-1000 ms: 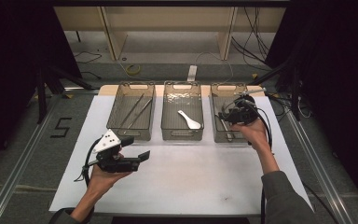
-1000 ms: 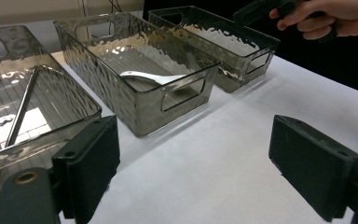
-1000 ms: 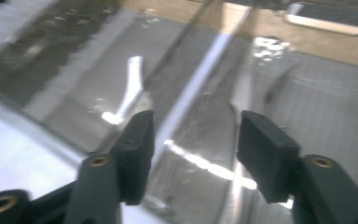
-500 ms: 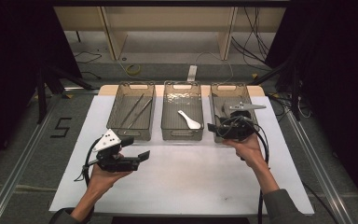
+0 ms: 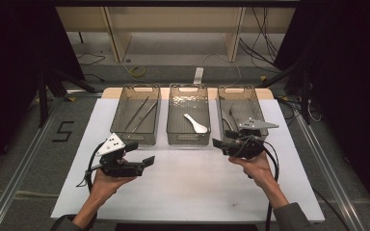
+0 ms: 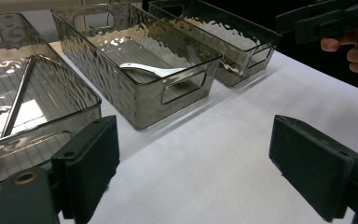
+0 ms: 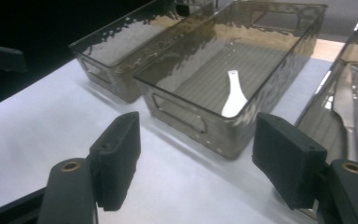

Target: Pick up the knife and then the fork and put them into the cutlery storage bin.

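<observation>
Smoked-plastic right bin (image 5: 241, 96): far right table edge; holds slim metal utensil (image 5: 231, 117).
Right gripper (image 5: 223, 139): jaws just opening, empty, at bin's near end.
Left gripper (image 5: 142, 153): open, empty.
Risk: a low approach may clip the bin wall.

Lower half of frame: white worktop (image 5: 188, 187) bare between left hand-held gripper (image 5: 142, 162) and right hand-held gripper (image 5: 221, 140), open passage. Upper centre: three bins (image 5: 188, 140) in a row, narrow gaps between walls, block the far edge; access from above
</observation>
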`<move>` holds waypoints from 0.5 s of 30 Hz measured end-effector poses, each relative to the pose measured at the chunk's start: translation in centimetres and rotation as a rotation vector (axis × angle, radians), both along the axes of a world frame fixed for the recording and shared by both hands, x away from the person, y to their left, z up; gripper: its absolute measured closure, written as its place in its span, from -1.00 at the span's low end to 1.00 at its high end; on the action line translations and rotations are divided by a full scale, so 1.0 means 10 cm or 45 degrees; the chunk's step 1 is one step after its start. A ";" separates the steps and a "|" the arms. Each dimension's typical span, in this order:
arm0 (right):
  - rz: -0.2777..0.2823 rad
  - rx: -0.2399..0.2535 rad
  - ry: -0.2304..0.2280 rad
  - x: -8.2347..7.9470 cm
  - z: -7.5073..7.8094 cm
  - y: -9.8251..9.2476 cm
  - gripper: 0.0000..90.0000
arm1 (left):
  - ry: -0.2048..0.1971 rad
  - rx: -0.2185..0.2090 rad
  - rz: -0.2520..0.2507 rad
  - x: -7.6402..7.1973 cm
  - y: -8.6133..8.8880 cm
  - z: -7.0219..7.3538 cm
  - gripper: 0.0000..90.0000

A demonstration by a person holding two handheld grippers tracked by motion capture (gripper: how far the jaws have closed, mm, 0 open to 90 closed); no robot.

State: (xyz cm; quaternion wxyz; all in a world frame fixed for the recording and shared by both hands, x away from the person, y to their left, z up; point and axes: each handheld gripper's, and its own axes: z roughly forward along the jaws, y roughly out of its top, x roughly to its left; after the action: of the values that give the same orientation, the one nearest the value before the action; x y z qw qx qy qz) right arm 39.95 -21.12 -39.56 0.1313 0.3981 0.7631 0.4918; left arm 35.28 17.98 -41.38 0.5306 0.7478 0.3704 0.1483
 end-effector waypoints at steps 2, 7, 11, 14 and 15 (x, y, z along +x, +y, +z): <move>0.008 0.008 -0.013 -0.04 -0.01 0.01 -0.27 | 0.001 0.005 -0.004 0.00 0.00 0.00 -0.66; 0.031 0.026 -0.033 -0.13 -0.02 0.02 -0.27 | 0.003 0.000 -0.017 -0.01 -0.01 0.00 -0.66; 0.043 0.028 -0.045 -0.22 -0.05 0.03 -0.27 | 0.002 0.006 -0.026 -0.01 -0.01 0.00 -0.66; 0.049 0.041 -0.066 -0.28 -0.08 0.02 -0.28 | 0.010 -0.005 -0.029 -0.01 -0.01 0.00 -0.66; 0.052 0.043 -0.074 -0.29 -0.08 0.02 -0.29 | 0.014 -0.009 -0.032 -0.01 -0.01 -0.01 -0.66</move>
State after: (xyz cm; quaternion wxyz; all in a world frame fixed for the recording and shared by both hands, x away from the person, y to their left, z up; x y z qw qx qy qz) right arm 37.03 -20.91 -40.41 0.1367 0.3700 0.7587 0.5185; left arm 35.19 17.90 -41.43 0.5331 0.7513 0.3644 0.1361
